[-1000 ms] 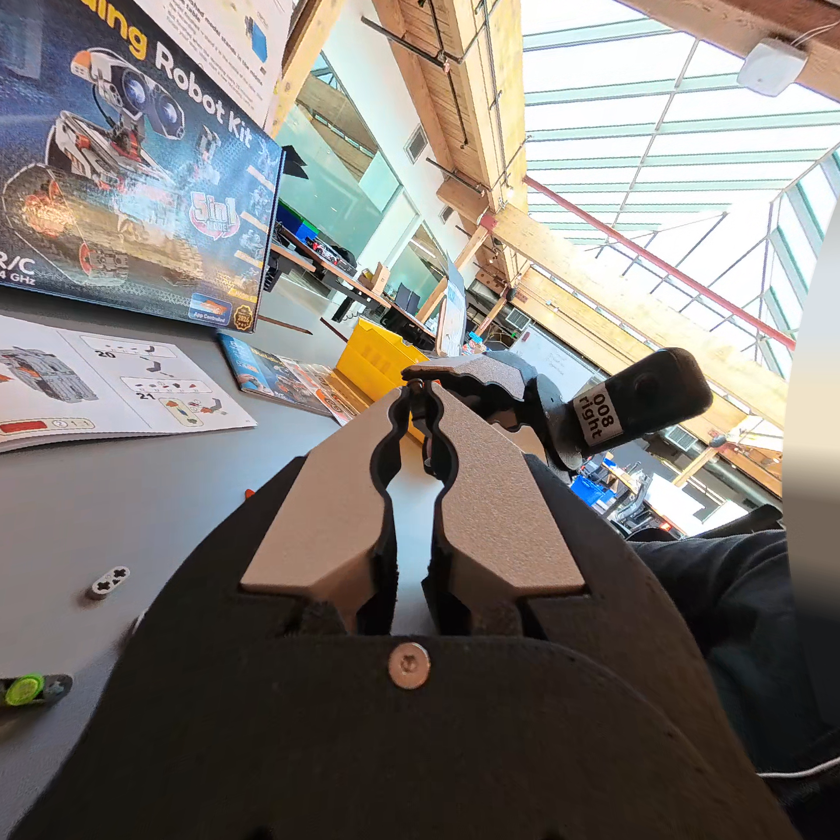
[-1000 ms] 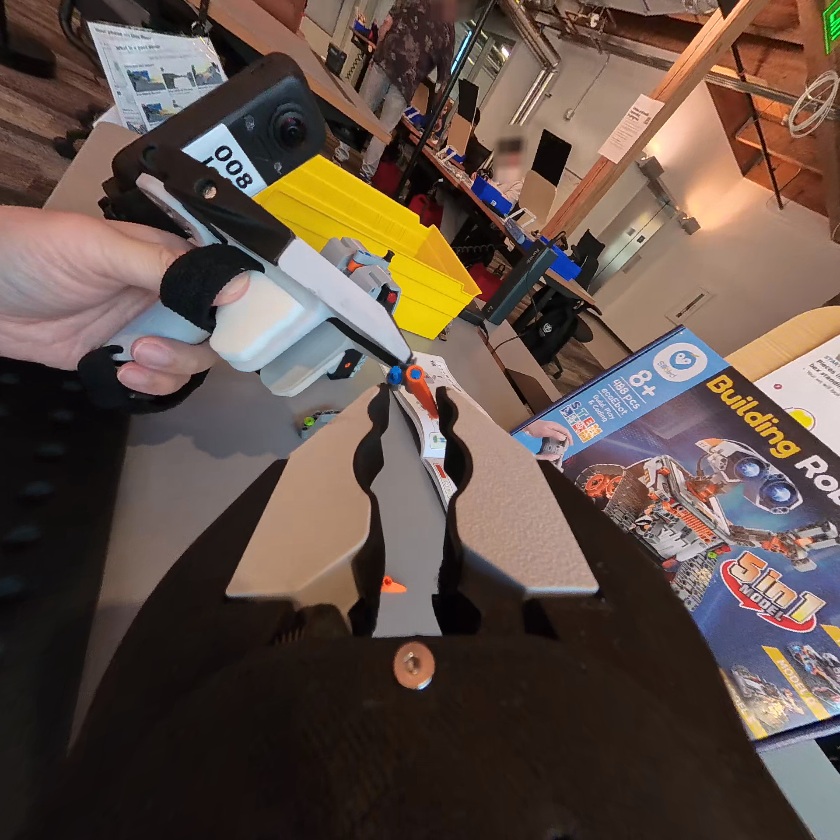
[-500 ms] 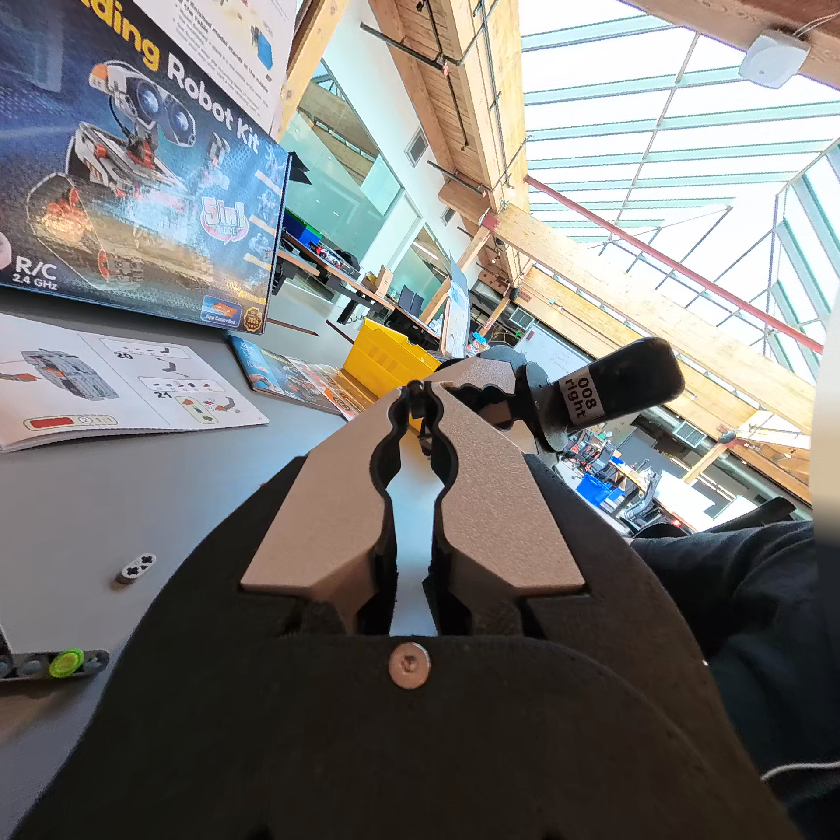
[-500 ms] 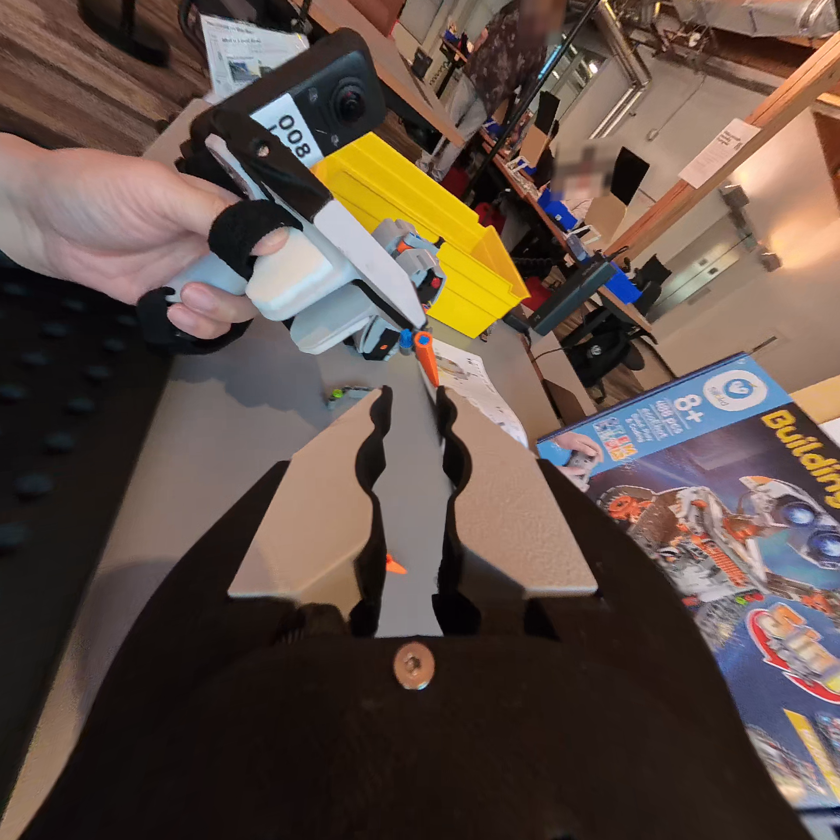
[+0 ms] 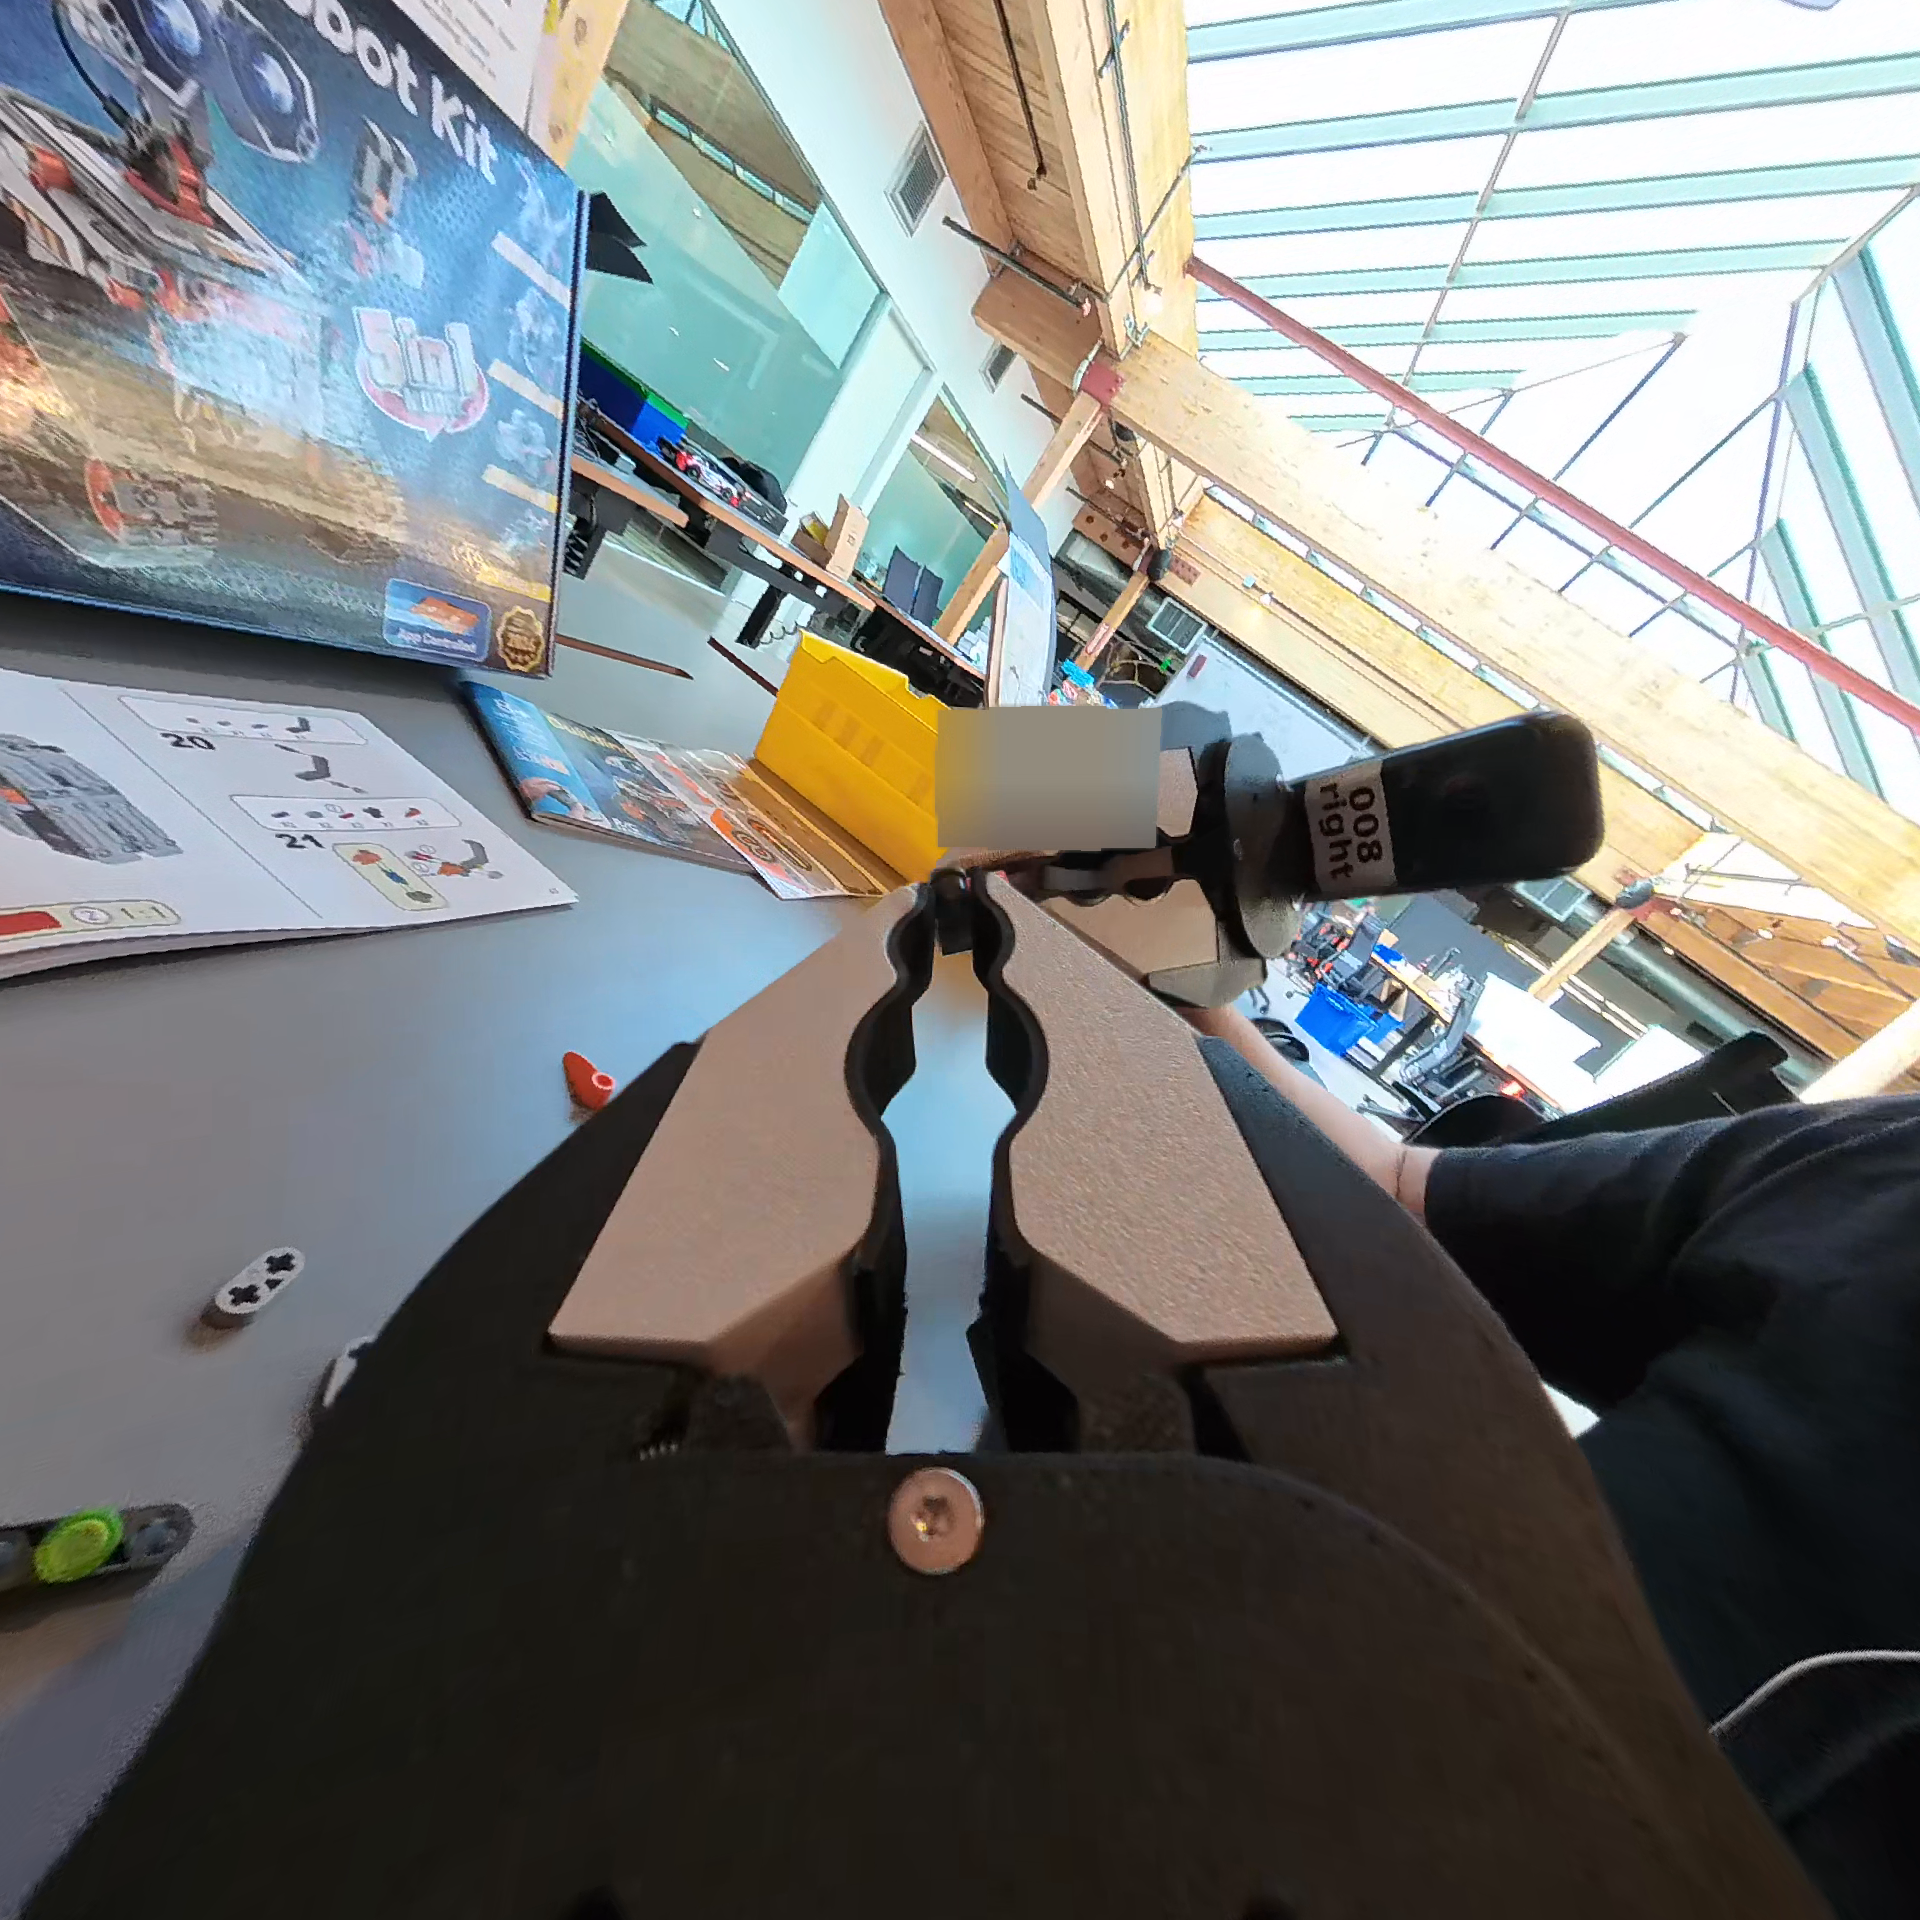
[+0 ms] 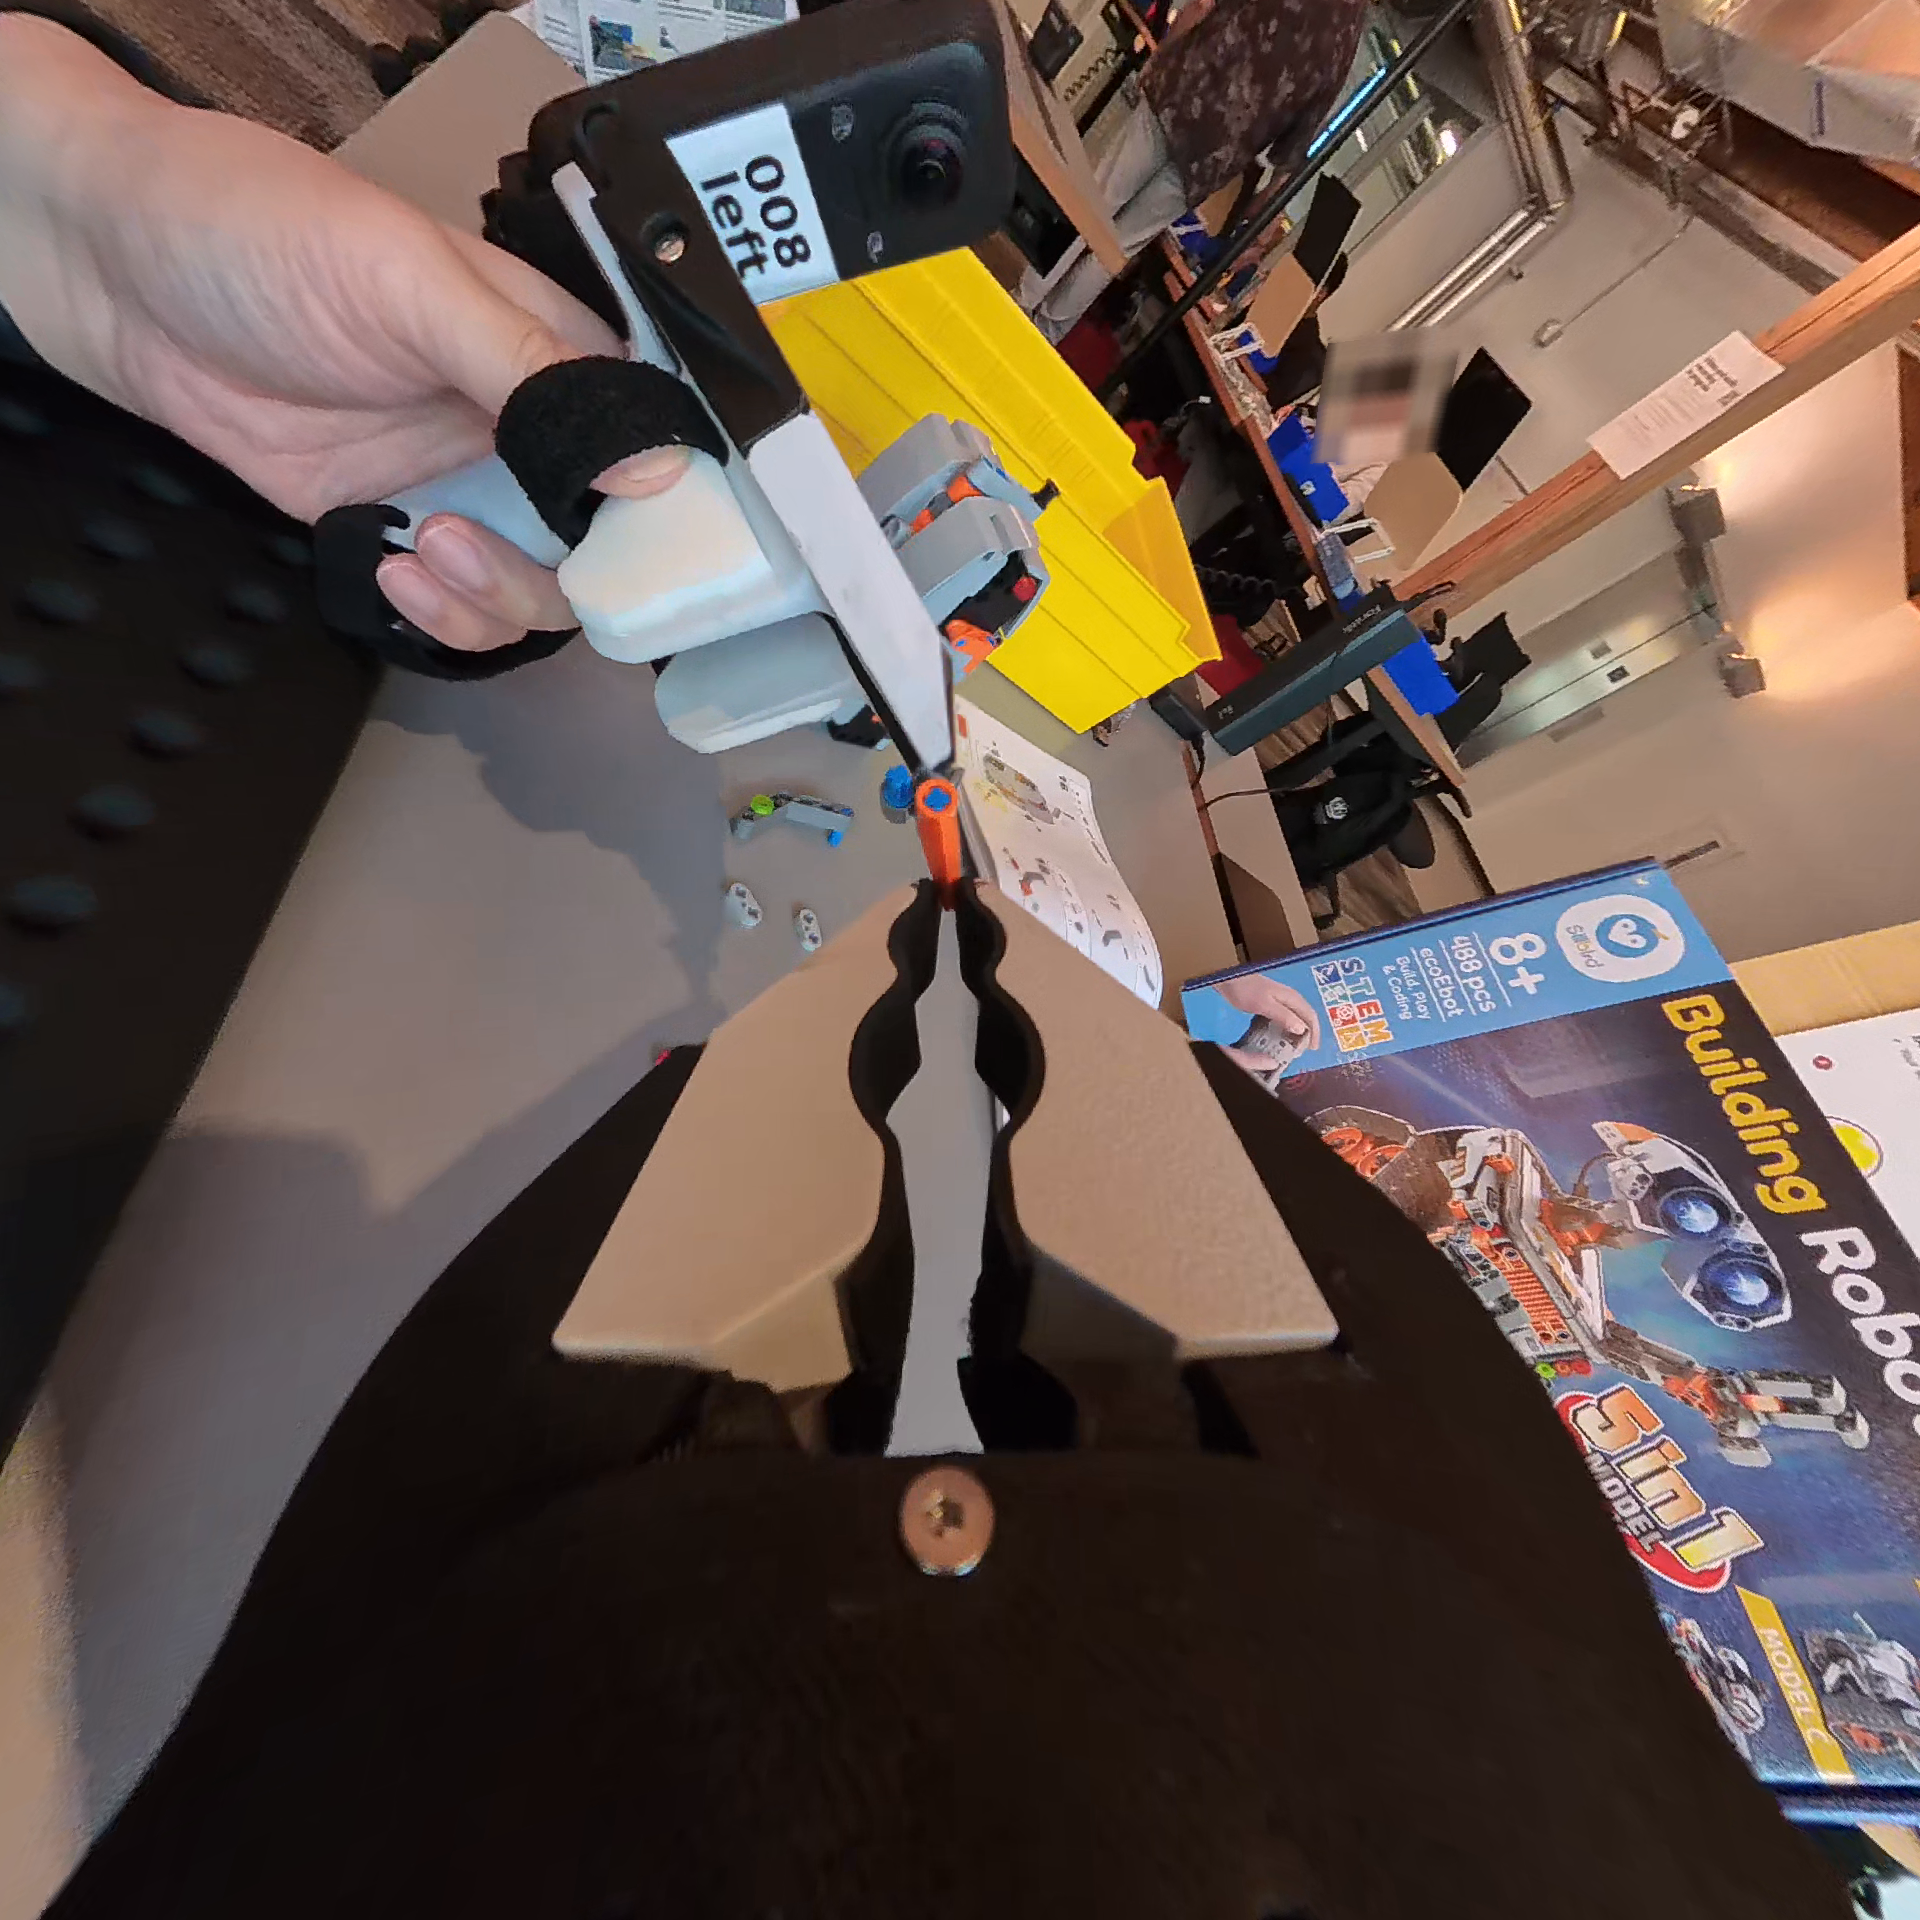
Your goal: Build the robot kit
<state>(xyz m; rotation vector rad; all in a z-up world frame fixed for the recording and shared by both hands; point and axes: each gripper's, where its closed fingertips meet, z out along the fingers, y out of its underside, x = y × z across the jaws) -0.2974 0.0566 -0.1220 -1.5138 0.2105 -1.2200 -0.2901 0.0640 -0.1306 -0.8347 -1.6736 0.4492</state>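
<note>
My right gripper (image 6: 940, 896) is shut on the lower end of a small orange rod piece (image 6: 941, 847) with a blue pin (image 6: 935, 798) at its top. My left gripper (image 5: 948, 916) is shut on a small dark part at its fingertips. In the right wrist view the left gripper (image 6: 925, 764), held by a hand (image 6: 260, 312), pinches the blue pin end of the same piece from above. Both grippers meet tip to tip above the grey table (image 6: 468, 935). The right gripper's camera housing (image 5: 1444, 810) shows just beyond my left fingertips.
A grey robot model (image 6: 956, 540) and a yellow bin (image 6: 1039, 436) stand behind. The kit box (image 6: 1558, 1247), an open instruction booklet (image 5: 260, 821) and a second booklet (image 5: 644, 790) lie on the table. Loose parts: an orange cone (image 5: 587, 1081), a grey link (image 5: 255, 1278), a green-and-grey piece (image 5: 83, 1548). My two grippers' fingertips are within a few centimetres of each other.
The right gripper moved up to the hanging orange piece and shut on it. The left gripper tilted more upright, still holding the blue pin end.
</note>
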